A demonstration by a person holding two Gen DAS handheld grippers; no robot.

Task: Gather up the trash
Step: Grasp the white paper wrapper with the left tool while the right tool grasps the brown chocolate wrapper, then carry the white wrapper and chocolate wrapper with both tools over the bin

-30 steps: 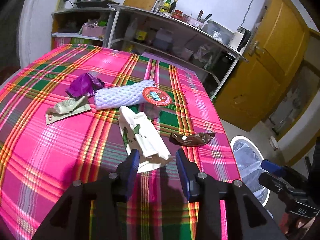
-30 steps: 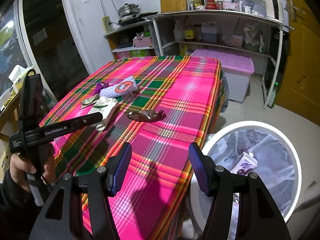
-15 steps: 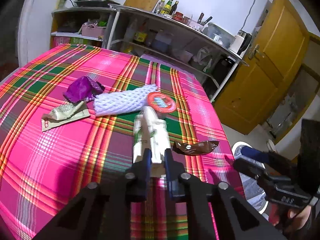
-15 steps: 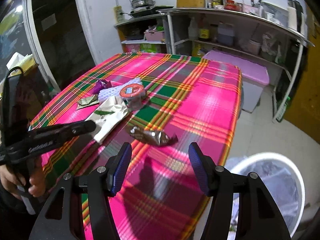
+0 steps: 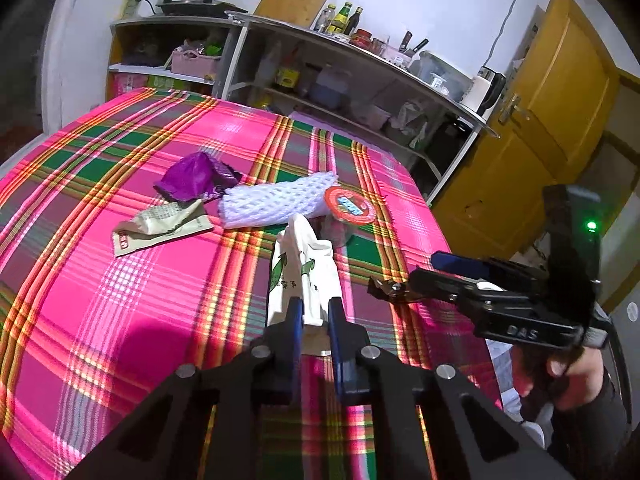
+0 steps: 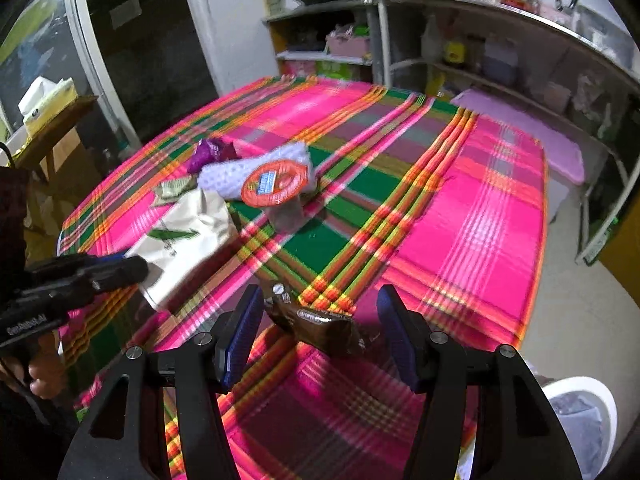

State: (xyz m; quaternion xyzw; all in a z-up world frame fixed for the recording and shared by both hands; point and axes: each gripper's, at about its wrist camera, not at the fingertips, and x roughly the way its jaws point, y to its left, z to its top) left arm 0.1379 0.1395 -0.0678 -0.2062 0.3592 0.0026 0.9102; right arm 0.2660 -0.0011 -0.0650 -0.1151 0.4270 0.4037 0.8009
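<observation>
My left gripper (image 5: 314, 312) is clenched on the near end of the white paper bag (image 5: 302, 276), whose far end lies on the plaid counter (image 5: 120, 300) and reaches toward the red-lidded cup (image 5: 348, 210), the landmark I steer by. My right gripper (image 6: 320, 332) hangs released, its jaws wide on either side of the brown snack wrapper (image 6: 320, 320), which lies on the counter on the near side of that cup, close to the counter edge; no pad presses on it yet. To do this step well, I judge I should lower the right gripper until both pads bracket the wrapper's thick middle rather than its thin crimped tail, then squeeze before lifting, since a flat foil can slide out or fold away. I would raise the bag straight up so its loose end does not sweep the cup over. The white bin (image 6: 580, 408) sits low beside the counter, well on the near side of the cup, so both pieces have a short carry. Just beyond the cup lies the white foam net sleeve (image 5: 276, 200), touching it; left of that lie a crumpled green-and-white packet (image 5: 160, 224) and, farther from the cup, a purple wrapper (image 5: 196, 176).
</observation>
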